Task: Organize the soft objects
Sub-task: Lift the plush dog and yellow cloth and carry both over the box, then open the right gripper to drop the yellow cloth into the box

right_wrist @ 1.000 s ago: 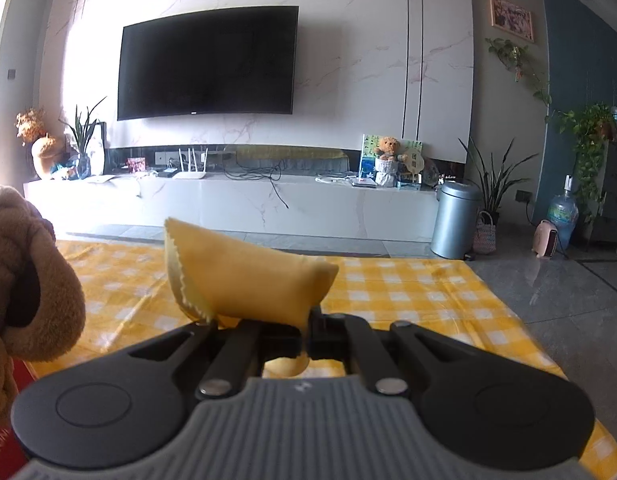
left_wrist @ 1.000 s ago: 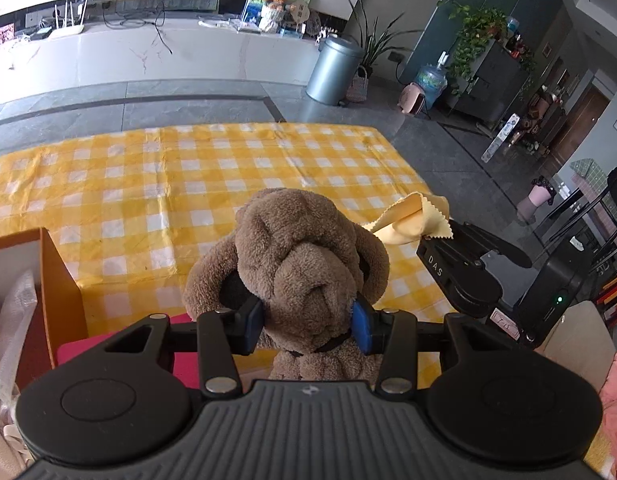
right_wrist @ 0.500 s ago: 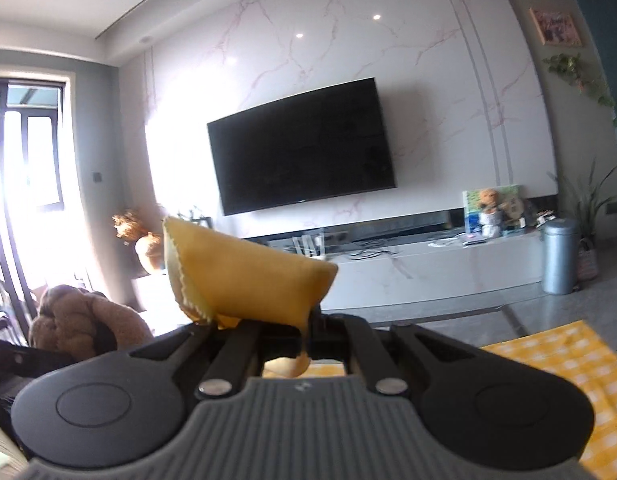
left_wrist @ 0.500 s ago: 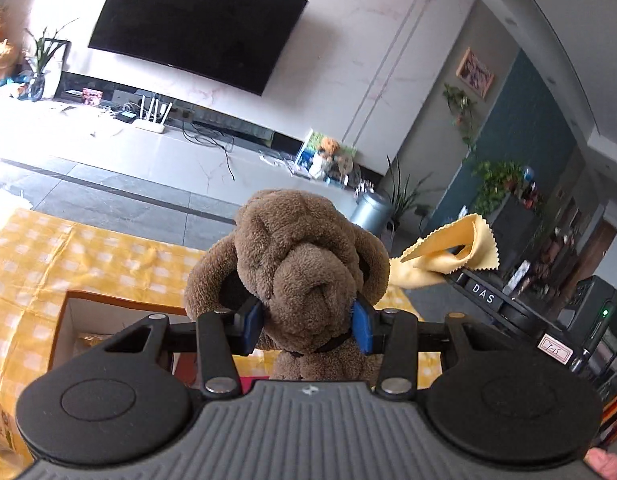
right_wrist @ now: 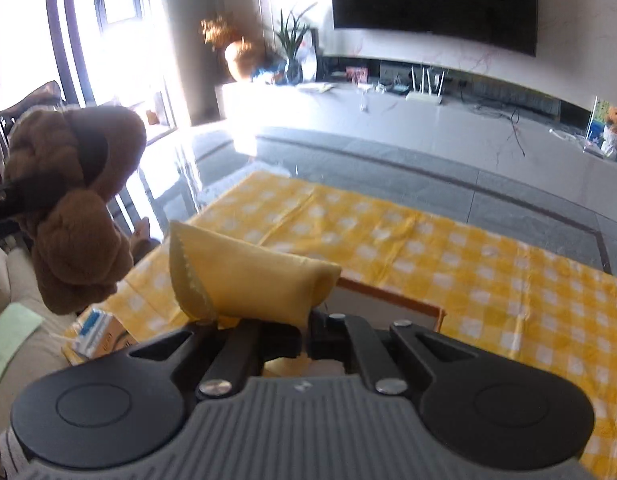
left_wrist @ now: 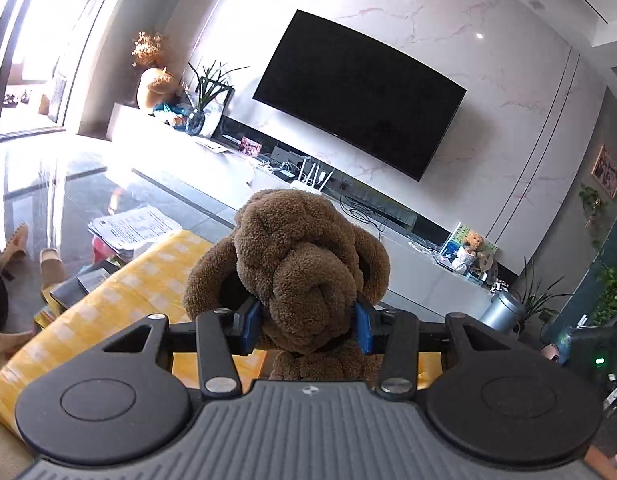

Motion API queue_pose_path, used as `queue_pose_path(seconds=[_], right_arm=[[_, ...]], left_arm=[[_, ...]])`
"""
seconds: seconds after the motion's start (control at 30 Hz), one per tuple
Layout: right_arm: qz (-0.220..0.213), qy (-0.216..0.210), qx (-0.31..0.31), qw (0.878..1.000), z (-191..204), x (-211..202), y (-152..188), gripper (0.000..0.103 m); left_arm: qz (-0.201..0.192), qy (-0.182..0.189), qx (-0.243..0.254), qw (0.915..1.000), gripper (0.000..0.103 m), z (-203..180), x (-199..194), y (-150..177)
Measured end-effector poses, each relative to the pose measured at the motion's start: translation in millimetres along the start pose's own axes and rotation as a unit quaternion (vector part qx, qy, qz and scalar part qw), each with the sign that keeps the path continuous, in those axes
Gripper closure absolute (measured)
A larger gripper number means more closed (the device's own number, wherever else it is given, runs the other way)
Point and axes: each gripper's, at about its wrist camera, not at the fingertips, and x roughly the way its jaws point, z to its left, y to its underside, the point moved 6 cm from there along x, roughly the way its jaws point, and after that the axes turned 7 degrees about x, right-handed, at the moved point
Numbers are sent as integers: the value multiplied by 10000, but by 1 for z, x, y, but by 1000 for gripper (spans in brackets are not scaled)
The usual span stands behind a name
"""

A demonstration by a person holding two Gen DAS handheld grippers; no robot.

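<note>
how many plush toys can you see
2: a brown plush dog clamped at the head in the left gripper, held above the table edge, and a small teddy far off on the tv console. Others may be hidden out of view.

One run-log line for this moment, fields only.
left gripper: shut on brown plush dog | right gripper: shut on yellow cloth | both held above checkered tablecloth

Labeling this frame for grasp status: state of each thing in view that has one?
Left gripper: shut on plush dog, blue pads pressing its head.
Plush dog: held in the air.
Right gripper: shut on yellow cloth.
Yellow cloth: folded, pinched, lifted above the table.
Box: open, on the checked tablecloth.
TV: off.
</note>
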Motion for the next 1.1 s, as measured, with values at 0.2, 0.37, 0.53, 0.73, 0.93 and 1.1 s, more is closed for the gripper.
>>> queue_pose_path(seconds=[0.2,0.37,0.53,0.73,0.93,1.1], right_arm=[[1006,435,-126,9939,-8,99,29,103],[1168,-308,439,9917,4,129,32,103],[1666,-1039,1097,9744,19,154,39,103],[2002,-606,1359,9684,12,179,47,98],[1373,-540,455,9880,22,139,31,25],[478,112,-663,9966,6,80,19,11]], left_arm=[[622,140,-169,9978,51,34,31,48],[558,-310,-602,9961,51,61,29,49],[571,-638,-569,9947,51,72,24,47],[499,-477,-671,9954,51,65,15,40],[382,-165,-569,9975,51,51,5,31],[543,195,-575,9967,51,37,9,35]])
